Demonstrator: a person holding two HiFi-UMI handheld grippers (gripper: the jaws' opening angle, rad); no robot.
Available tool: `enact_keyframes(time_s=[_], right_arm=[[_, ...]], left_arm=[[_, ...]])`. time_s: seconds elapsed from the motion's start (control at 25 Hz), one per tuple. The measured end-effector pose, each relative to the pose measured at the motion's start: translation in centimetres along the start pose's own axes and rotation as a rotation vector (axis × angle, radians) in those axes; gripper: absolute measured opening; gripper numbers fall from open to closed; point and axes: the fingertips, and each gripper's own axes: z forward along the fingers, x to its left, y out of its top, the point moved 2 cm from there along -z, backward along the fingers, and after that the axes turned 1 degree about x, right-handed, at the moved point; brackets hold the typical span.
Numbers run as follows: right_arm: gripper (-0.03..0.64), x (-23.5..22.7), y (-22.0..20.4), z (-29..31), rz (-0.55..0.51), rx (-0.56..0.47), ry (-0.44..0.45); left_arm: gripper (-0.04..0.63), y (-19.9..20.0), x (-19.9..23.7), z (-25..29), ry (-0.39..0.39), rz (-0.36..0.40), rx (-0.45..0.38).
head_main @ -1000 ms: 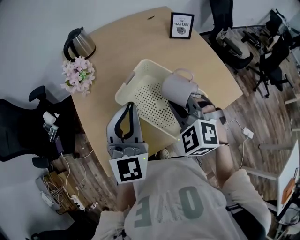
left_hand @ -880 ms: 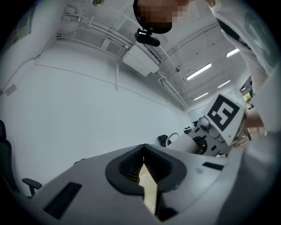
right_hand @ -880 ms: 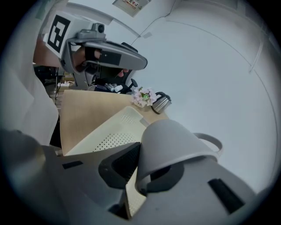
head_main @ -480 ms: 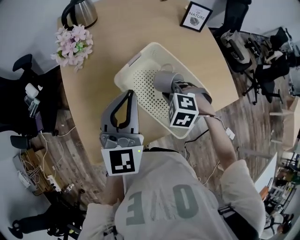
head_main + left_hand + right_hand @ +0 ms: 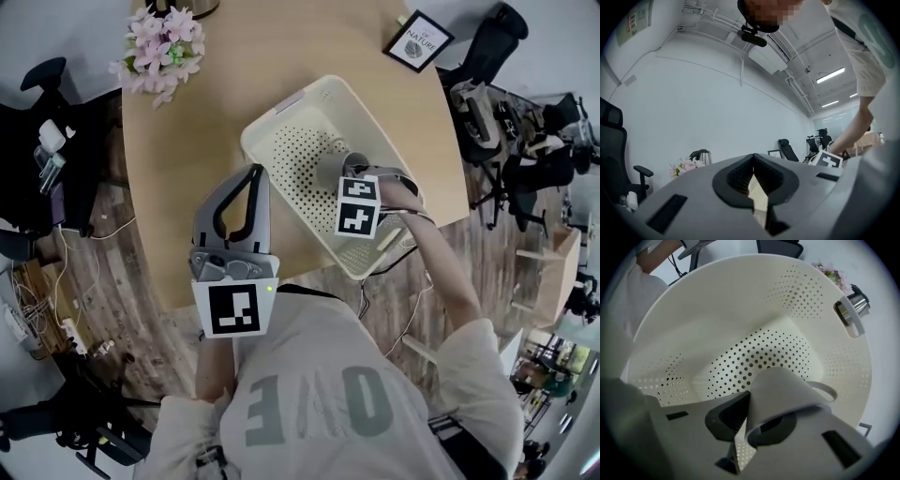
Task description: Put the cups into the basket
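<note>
Head view puts the left tool (image 5: 251, 178) nearest the body, held idle above the near edge of the counter (image 5: 178, 187). Its dark ribbed pads are pressed together with nothing between them, probably parked there to keep out of the other arm's way. Just beyond, the right tool (image 5: 349, 180) reaches down inside the basket (image 5: 281, 114). Its jaws pinch the thin wall of the cup (image 5: 330, 171) at the rim, one jaw inside and one outside. The cup is a smooth matte grey mug with a loop handle, tilted over, low in the basket; whether it touches the floor I cannot tell. I judge the rim grip is chosen so it can be set down and let go cleanly. The basket is pale cream plastic with rounded corners, peppered with small holes. Farther off on the light wood counter stand pink flowers (image 5: 159, 42) and a framed print (image 5: 419, 42).
</note>
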Motion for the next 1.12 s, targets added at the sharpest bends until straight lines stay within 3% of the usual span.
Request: enact_keyframes(time_s=[0.48, 0.8, 1.12], right_arm=[[0.034, 0.5, 0.7, 1.8, -0.127, 0.102, 0.022], [0.107, -0.5, 1.2, 0.5, -0.056, 0.071, -0.062], [0.118, -0.7, 1.0, -4.3, -0.089, 0.039, -0.194]], left_arm=[[0.01, -0.5, 0.9, -0.6, 0.026, 0.012, 0.008], [0.011, 0.2, 0.7, -0.5, 0.016, 0.003, -0.018], [0.01, 1.3, -0.6, -0.7, -0.011, 0.03, -0.038]])
